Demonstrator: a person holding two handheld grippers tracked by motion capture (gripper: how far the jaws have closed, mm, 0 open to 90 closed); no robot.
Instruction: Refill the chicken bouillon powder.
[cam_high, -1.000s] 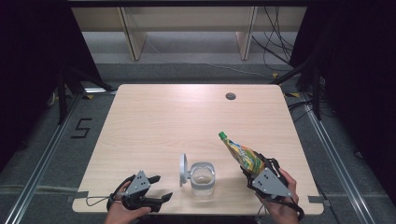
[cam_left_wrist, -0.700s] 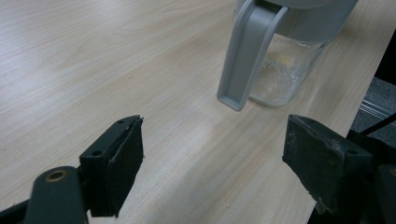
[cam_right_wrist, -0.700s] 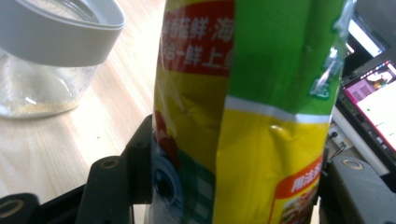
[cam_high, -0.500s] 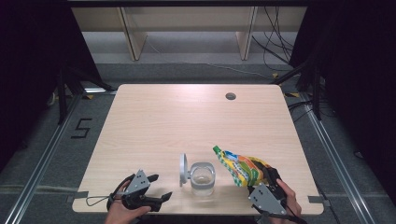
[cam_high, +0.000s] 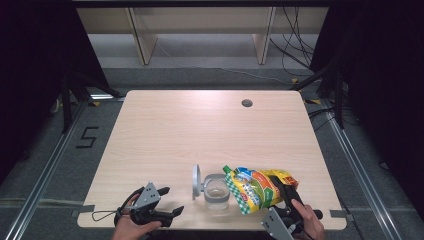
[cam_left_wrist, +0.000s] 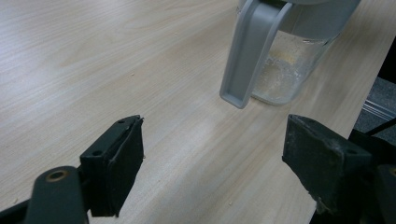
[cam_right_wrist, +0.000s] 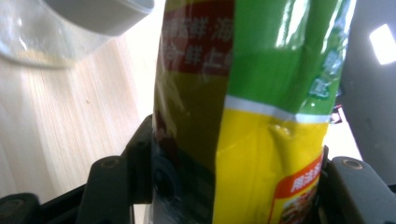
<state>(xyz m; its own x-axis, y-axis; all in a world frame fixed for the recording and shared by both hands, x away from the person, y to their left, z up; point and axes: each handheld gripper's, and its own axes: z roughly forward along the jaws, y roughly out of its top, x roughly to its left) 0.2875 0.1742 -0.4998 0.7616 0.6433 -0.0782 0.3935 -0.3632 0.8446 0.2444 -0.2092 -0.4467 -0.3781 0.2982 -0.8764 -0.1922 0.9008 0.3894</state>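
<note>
Item: seasoning pouch (cam_high: 257, 189), yellow, green and red, pinched by its base between the jaws of the right gripper (cam_high: 282, 207), lower right of the high view. Change noted: a second ago the pouch stood up with its torn corner high; it now lies tipped over leftward, its green corner at the rim of the clear jar (cam_high: 217, 194). Judged meaning: pouring into the jar is beginning or about to.

Item: jar, lower centre of the high view, near the table's (cam_high: 200, 125) front edge, its grey hinged lid (cam_high: 196, 178) standing open on its left.

Item: left gripper (cam_high: 159, 212), lower left of the high view, jaws spread wide, holding nothing, unmoved since a second ago.

View differences: the left gripper view shows pale powder clinging low inside the jar (cam_left_wrist: 285, 70) and the lid's (cam_left_wrist: 250, 51) grey strap. The right gripper view shows the printed pouch (cam_right_wrist: 247, 107) clamped close up. Whether grains are falling cannot be told.
</note>
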